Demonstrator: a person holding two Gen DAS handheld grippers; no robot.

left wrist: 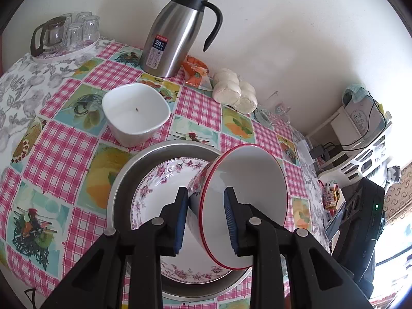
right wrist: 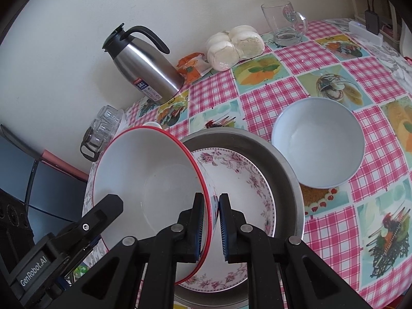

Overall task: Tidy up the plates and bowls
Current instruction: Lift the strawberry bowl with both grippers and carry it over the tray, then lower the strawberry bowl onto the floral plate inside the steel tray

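red-rimmed bowl (left wrist: pixel 247 200) held tilted on its side above the floral plate (left wrist: pixel 159 188), pinched by its rim from both sides. left gripper (left wrist: pixel 206 219) clamped on the near wall of that bowl, one blue pad inside, the other against the flowered outside. right gripper (right wrist: pixel 211 224) nipped tight on the opposite rim, one pad inside the white interior, the other on the outer wall; left gripper (right wrist: pixel 77 231) also showing at lower left of the right wrist view, at the bowl's edge.

floral plate lying inside the metal basin (left wrist: pixel 121 180), basin standing on the checked tablecloth (left wrist: pixel 64 141). bowl's lower edge close over the plate; touching or not, cannot tell.

square white bowl (left wrist: pixel 136 113) upright on the cloth just beyond the basin in the left wrist view. pale blue round bowl (right wrist: pixel 319 144) upright beside the basin in the right wrist view, near its rim but apart.

further back along the wall: steel thermos jug (left wrist: pixel 175 33), orange packet (left wrist: pixel 197 72), bag of white buns (left wrist: pixel 234 92), glass mug (right wrist: pixel 283 23). tray of upturned glasses with a glass teapot (left wrist: pixel 64 36) at the far left corner of the table.
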